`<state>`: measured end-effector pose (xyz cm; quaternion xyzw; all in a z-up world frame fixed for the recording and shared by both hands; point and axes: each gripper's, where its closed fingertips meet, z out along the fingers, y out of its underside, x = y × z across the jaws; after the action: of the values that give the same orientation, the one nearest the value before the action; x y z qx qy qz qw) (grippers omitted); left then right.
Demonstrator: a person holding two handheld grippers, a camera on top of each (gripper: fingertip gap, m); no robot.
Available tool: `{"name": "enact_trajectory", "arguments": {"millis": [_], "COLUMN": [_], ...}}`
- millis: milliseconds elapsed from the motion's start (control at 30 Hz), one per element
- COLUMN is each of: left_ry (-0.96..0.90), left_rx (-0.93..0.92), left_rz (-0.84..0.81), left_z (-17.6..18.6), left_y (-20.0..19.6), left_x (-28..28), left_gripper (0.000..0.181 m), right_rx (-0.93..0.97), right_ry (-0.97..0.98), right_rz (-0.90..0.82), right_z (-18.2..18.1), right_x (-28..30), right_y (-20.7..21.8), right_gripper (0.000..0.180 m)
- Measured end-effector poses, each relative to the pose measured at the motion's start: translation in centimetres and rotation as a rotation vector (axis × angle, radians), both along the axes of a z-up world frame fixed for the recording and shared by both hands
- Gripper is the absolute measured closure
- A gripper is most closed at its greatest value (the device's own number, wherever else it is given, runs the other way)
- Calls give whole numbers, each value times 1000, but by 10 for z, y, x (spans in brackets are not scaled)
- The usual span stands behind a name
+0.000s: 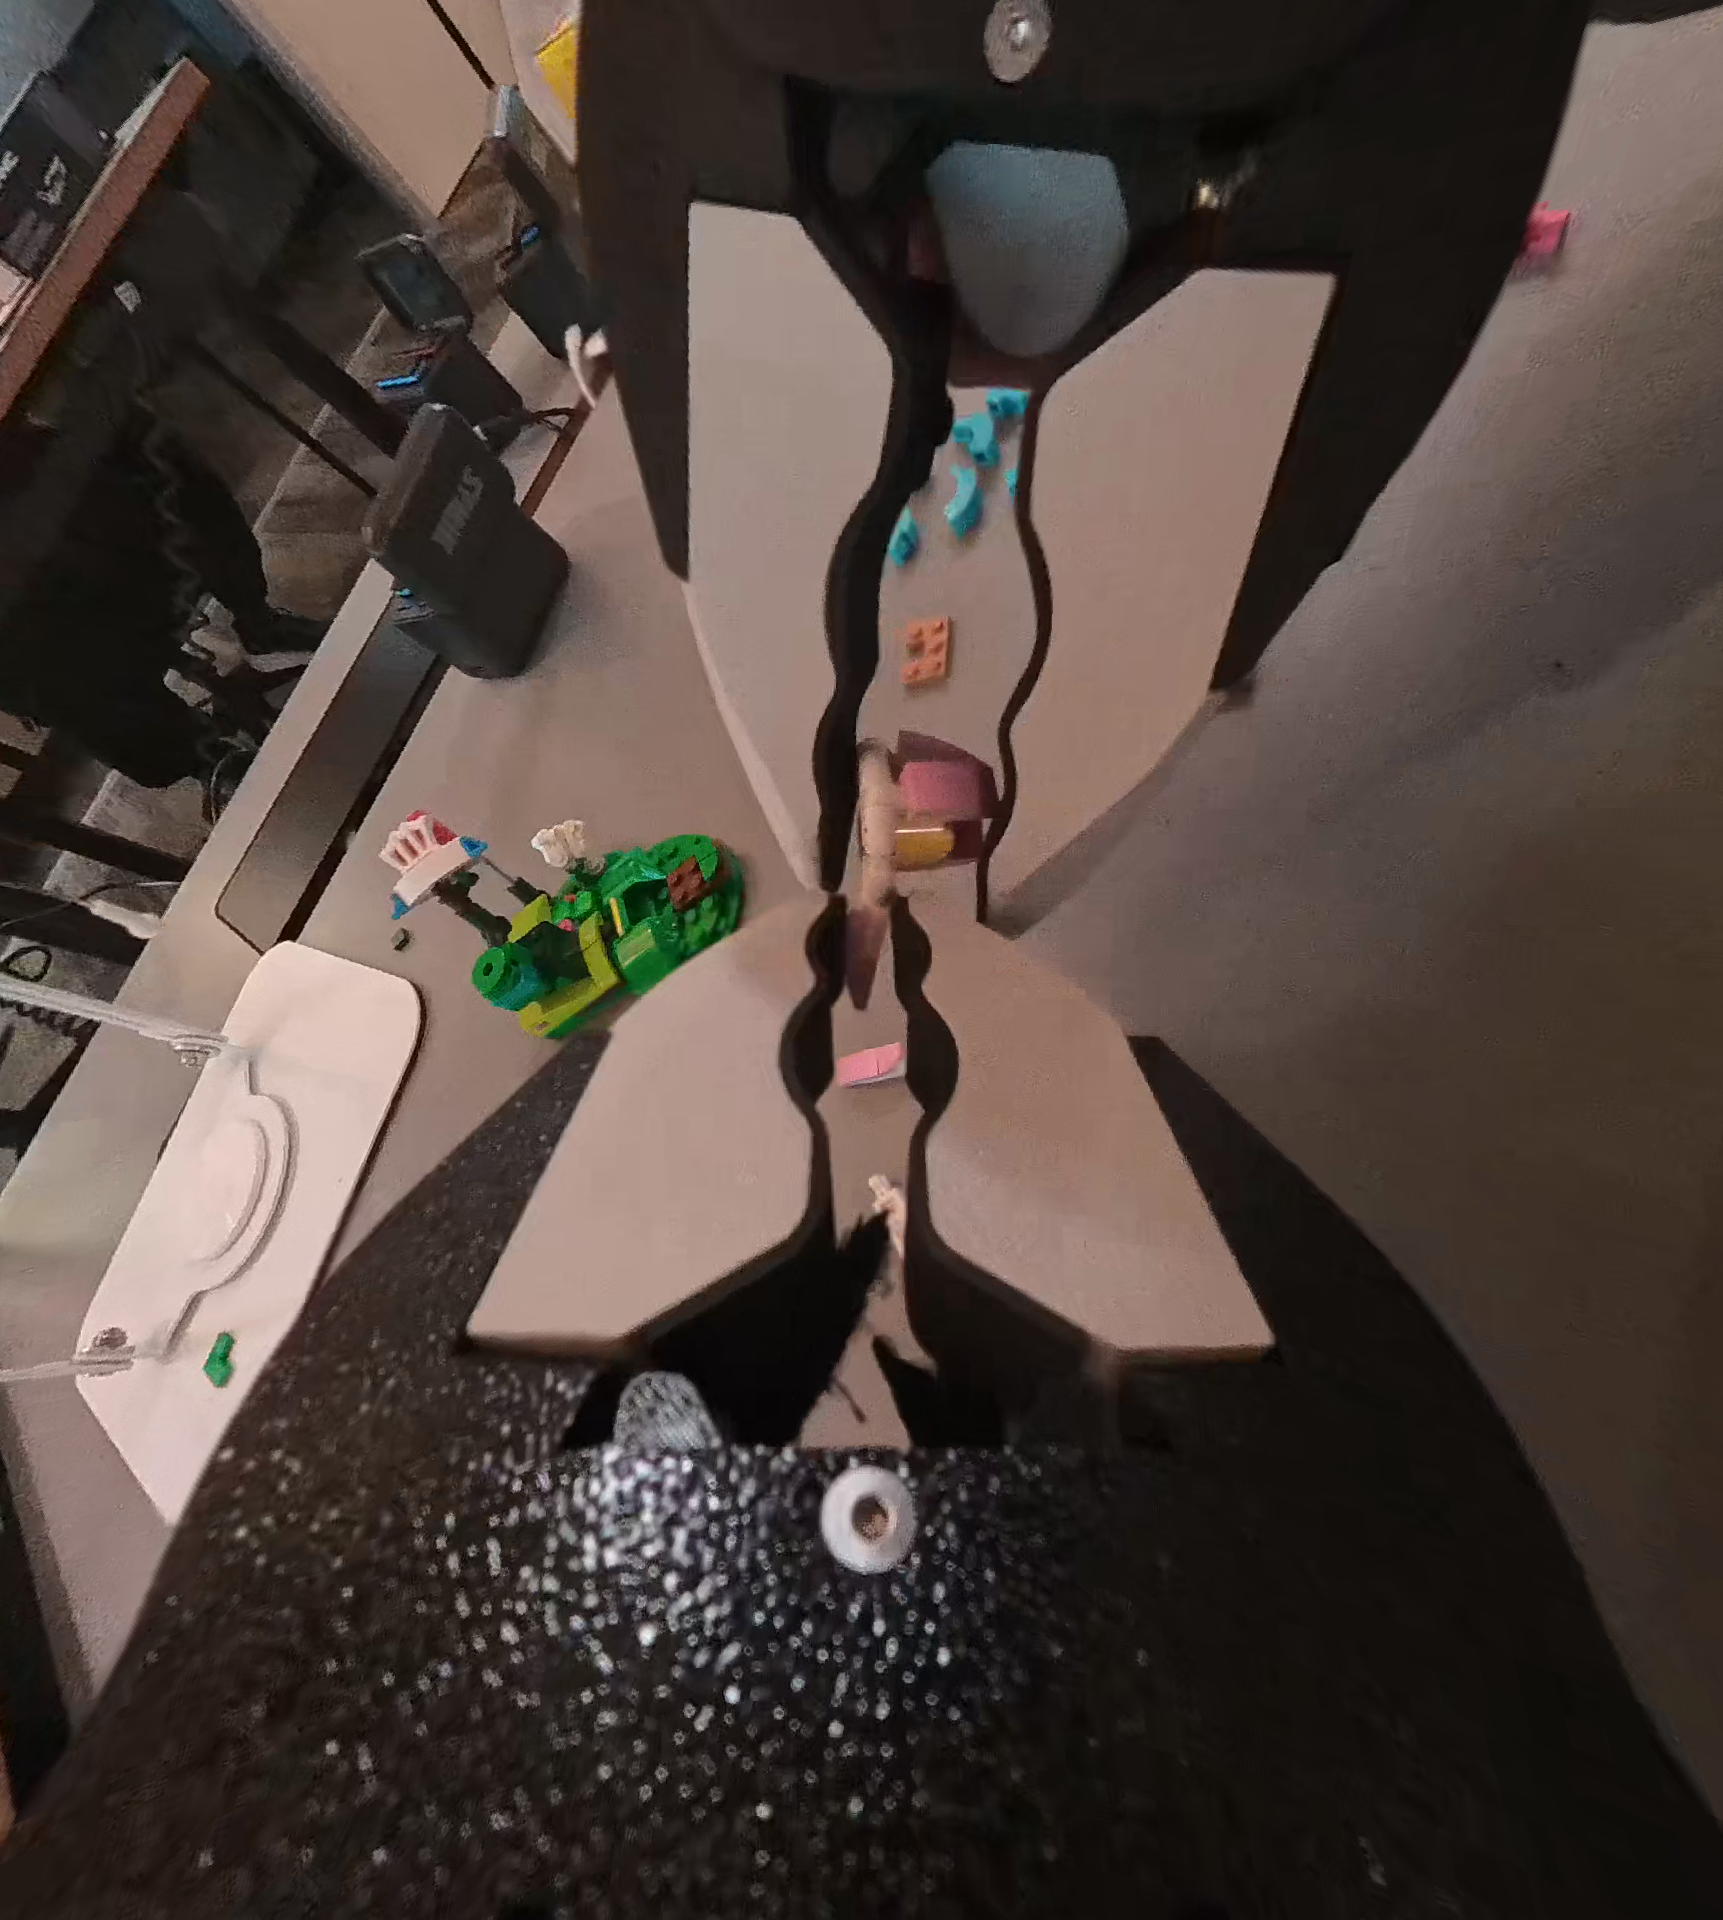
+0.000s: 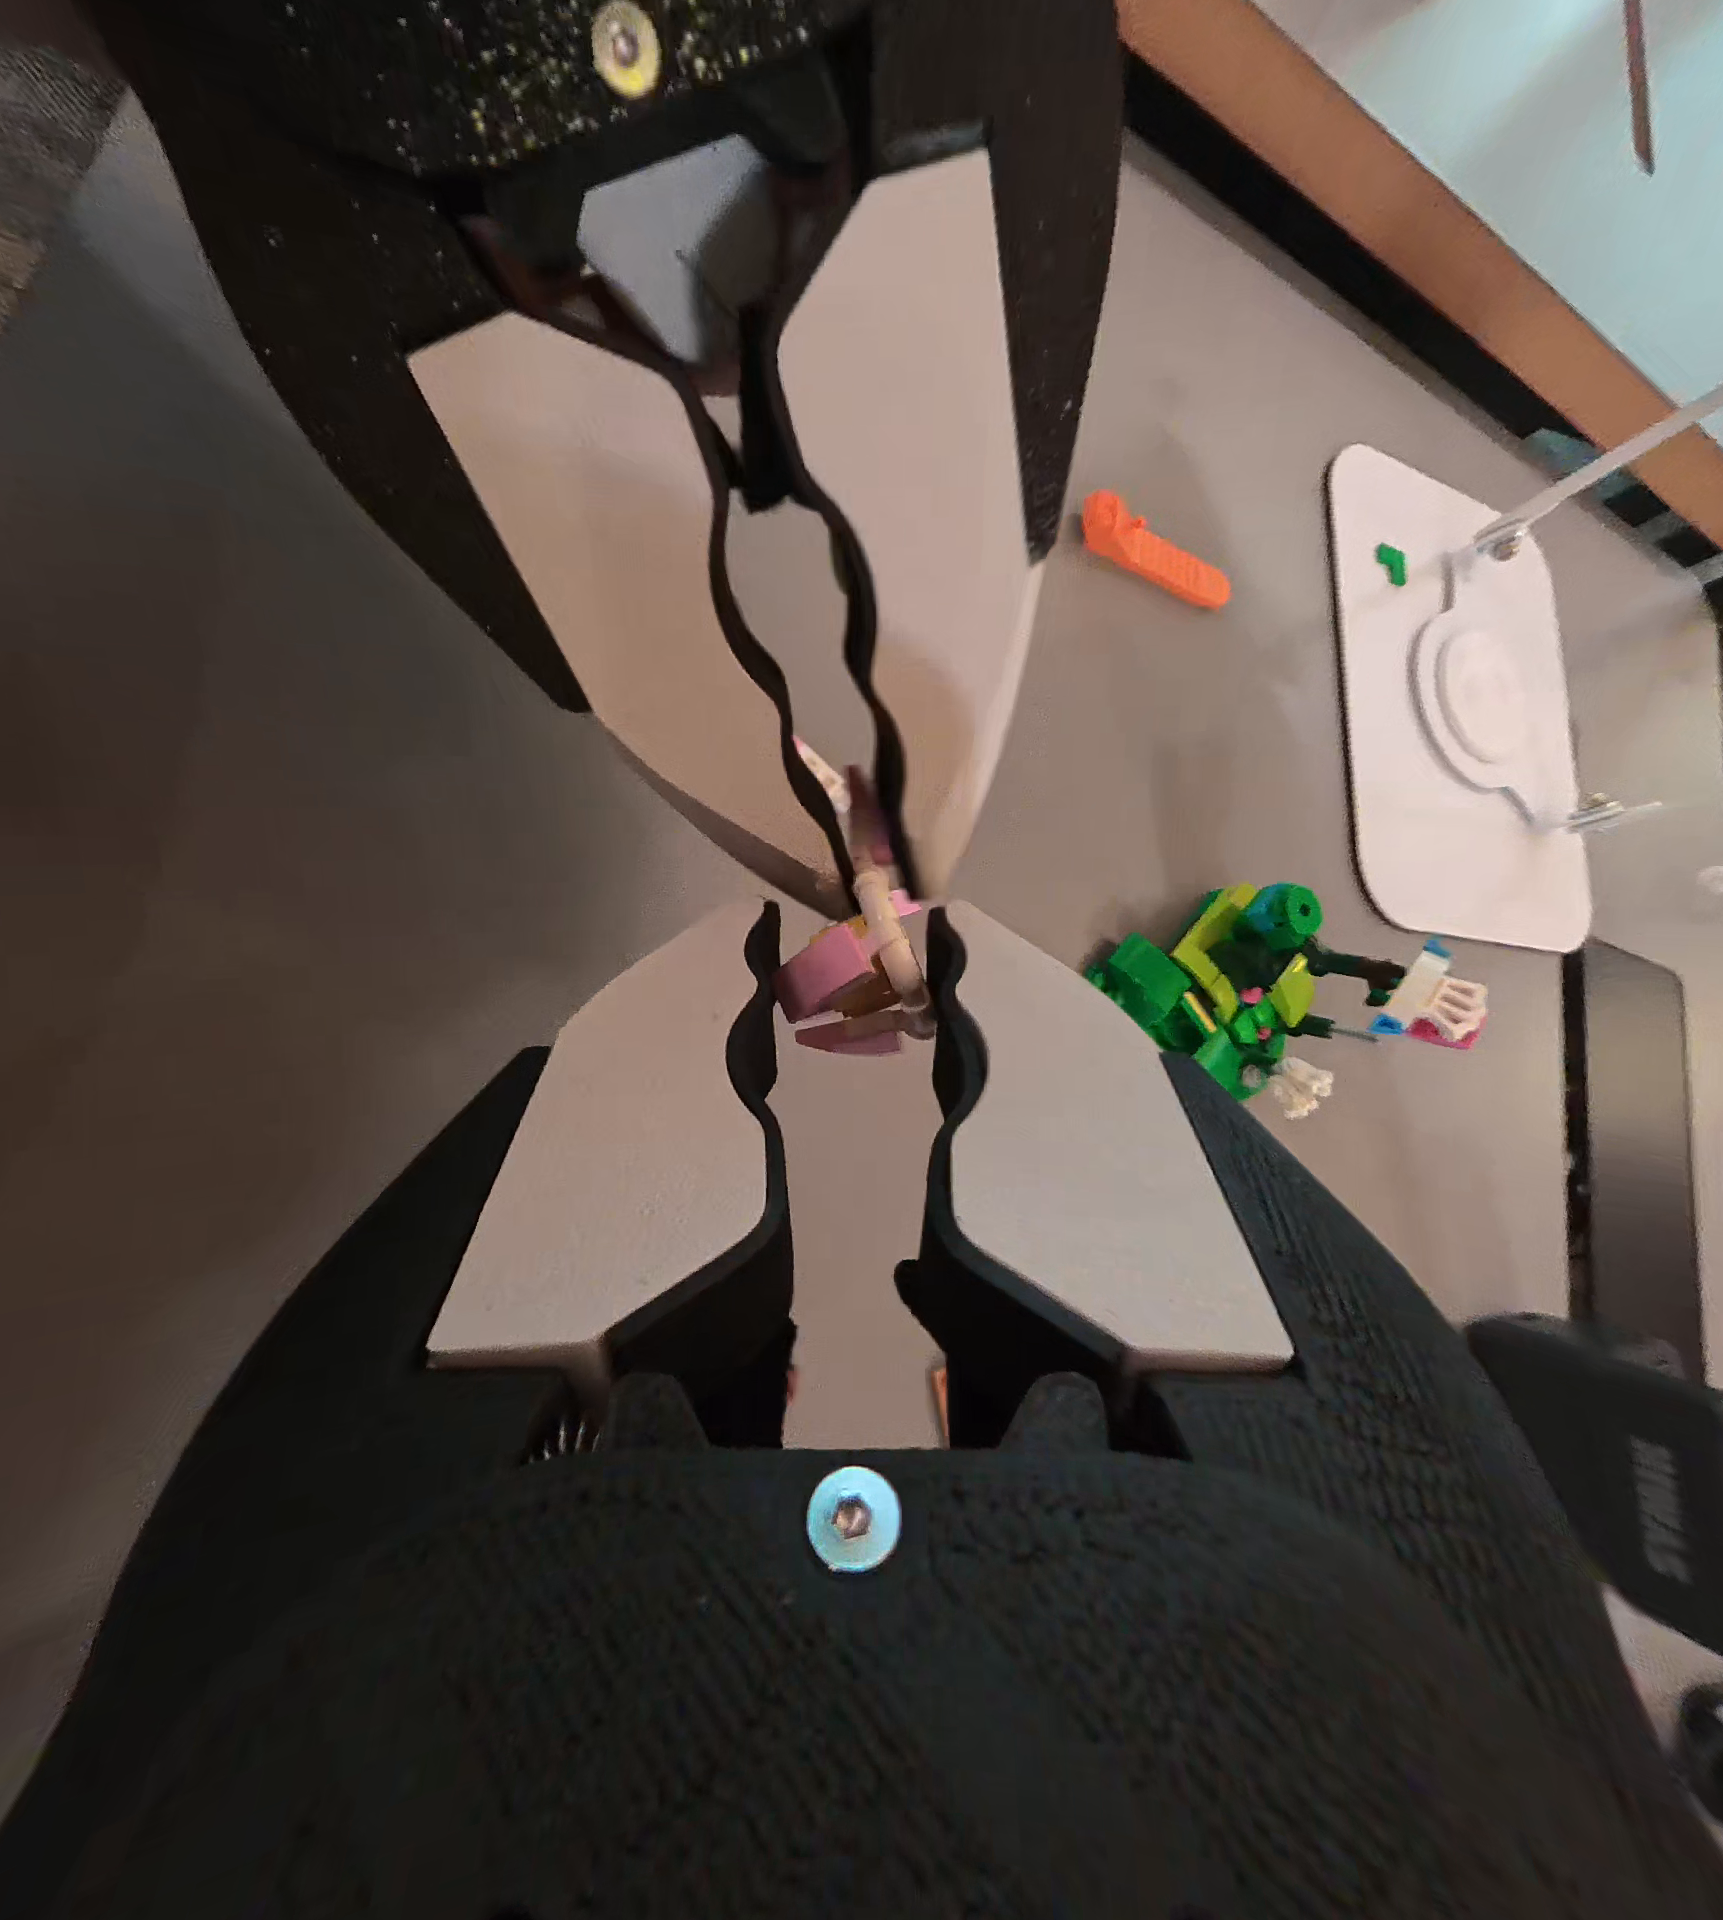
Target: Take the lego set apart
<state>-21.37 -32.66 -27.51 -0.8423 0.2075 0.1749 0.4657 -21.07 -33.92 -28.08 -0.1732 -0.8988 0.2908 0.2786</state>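
Pink, purple and yellow bricks with a pale curved piece make up the small lego cluster [image 1: 924, 816], held above the grey table [image 1: 1459, 935] where two black grippers meet tip to tip. In the left wrist view, the left gripper [image 1: 862, 925] has its fingers nearly together on a thin purple piece at the cluster's near end; the right gripper [image 1: 924, 800] faces it from above, clamped round the cluster. Loose teal bricks [image 1: 971, 457], an orange plate [image 1: 928, 651] and a pink brick [image 1: 869, 1066] lie on the table below. A green lego model [image 1: 608, 930] sits to the left, near a white pad [image 1: 317, 1091].

From the right wrist view, the right gripper [image 2: 852, 951] pinches the cluster [image 2: 841, 982], and the left gripper [image 2: 878, 873] seems closed on its far end, though blur hides the contact. An orange brick separator [image 2: 1153, 551] lies beyond, apart from the green model [image 2: 1231, 987].
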Motion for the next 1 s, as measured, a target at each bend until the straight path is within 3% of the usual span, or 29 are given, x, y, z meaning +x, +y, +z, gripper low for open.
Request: {"name": "enact_trajectory", "arguments": {"millis": [33, 133, 367, 467, 533, 600, 667, 700, 867, 1000], "left_ry": [-4, -206, -995, -1061, -910, -730, -536, -532, -1117, -1274], "left_rx": [-4, 10, 136, 154, 143, 133, 90, 99, 230, 251], "left_rz": [-4, -32, -113, -90, -53, -28, 35, 64, 32, -3], "left_z": [0, 5, 21, 14, 5, 3, -1, 0, 20, 16], "left_y": [-1, -8, -19, -20, -21, -23, -23, -23, -24, -28], "left_x": [0, 4, 5, 2, 1, 3, 0, -2, -9, -8], "left_gripper": [174, 174, 172, 172, 172, 172, 172, 172, 173, 173], "right_rx": [8, 7, 264, 347, 325, 184, 196, 224, 486, 460], "right_ry": [20, 104, 516, 570, 517, 404, 371, 399, 740, 762], "right_rz": [16, 85, 159, 167, 165, 167, 192, 198, 214, 217], "right_z": [1, 5, 21, 13, 4, 0, -5, -4, 20, 17], "right_x": [0, 1, -7, -12, -11, -7, -6, -8, -20, -21], "right_y": [-1, -7, -18, -18, -18, -21, -20, -19, -23, -27], "right_gripper": [155, 155, 156, 157, 157, 157, 157, 156, 157, 157]}}
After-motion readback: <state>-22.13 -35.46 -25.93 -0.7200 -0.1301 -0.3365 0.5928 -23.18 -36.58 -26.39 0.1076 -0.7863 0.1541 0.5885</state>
